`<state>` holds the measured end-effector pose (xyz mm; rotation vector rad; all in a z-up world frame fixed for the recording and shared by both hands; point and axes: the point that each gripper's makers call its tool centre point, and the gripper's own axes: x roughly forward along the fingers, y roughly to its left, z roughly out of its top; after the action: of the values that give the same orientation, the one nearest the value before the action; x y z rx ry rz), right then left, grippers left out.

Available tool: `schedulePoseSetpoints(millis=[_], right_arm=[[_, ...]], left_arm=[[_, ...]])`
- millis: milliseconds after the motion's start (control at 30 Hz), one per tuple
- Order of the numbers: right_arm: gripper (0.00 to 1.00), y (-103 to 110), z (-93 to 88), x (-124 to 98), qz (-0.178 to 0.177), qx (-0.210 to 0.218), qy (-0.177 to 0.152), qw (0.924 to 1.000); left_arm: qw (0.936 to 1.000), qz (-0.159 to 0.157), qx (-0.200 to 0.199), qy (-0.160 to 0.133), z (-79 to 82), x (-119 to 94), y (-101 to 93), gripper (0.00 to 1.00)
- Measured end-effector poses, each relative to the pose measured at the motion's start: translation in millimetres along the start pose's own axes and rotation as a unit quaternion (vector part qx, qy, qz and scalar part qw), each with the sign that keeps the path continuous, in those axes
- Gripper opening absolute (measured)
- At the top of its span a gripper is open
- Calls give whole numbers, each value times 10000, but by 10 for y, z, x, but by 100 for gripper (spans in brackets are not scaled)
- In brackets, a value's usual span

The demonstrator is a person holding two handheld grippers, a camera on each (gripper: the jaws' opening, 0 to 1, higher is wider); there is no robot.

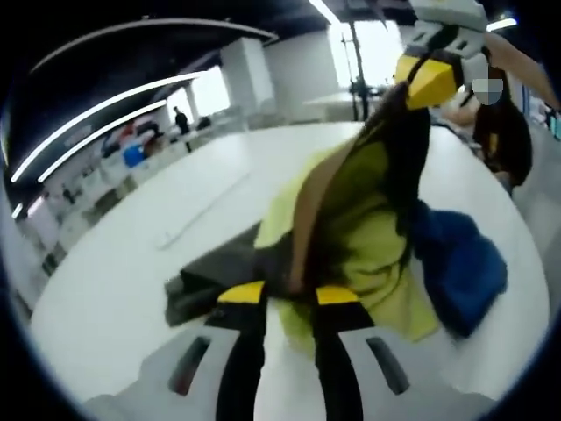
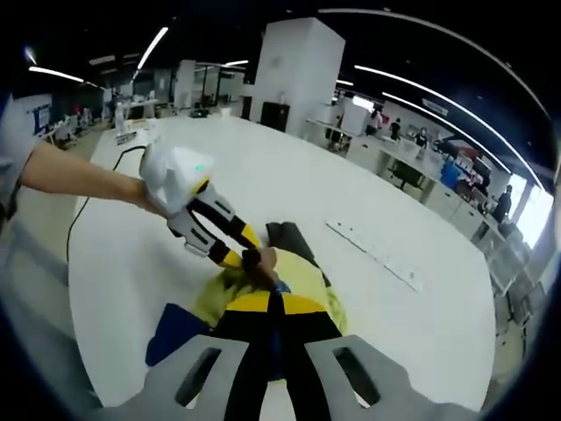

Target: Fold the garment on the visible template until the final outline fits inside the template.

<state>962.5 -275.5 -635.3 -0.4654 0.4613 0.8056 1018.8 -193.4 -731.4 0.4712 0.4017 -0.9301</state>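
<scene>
While the right gripper (image 1: 431,74) lifts the garment (image 1: 368,219) off the bench (image 1: 131,272), its fingers pinched on a dark fold, the soft cloth can slip out. The left gripper (image 1: 289,298) seems to pinch the low edge. The cloth is limp, yellow-green with blue and dark grey parts, bunched. A pale strip (image 2: 372,253) lies beside it.

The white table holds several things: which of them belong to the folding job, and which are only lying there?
Job: yellow-green garment, held up by the right gripper and gripped by the left gripper.

Lying about: blue cloth, white strip, white table.
</scene>
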Motion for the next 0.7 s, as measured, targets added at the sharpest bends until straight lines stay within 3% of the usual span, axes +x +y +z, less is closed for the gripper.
schedulePoseSetpoints(millis=[700], right_arm=[[2,19,-129,15,32,105,103,9999]], left_arm=[[9998,131,-64,104,25,-73,87,1]])
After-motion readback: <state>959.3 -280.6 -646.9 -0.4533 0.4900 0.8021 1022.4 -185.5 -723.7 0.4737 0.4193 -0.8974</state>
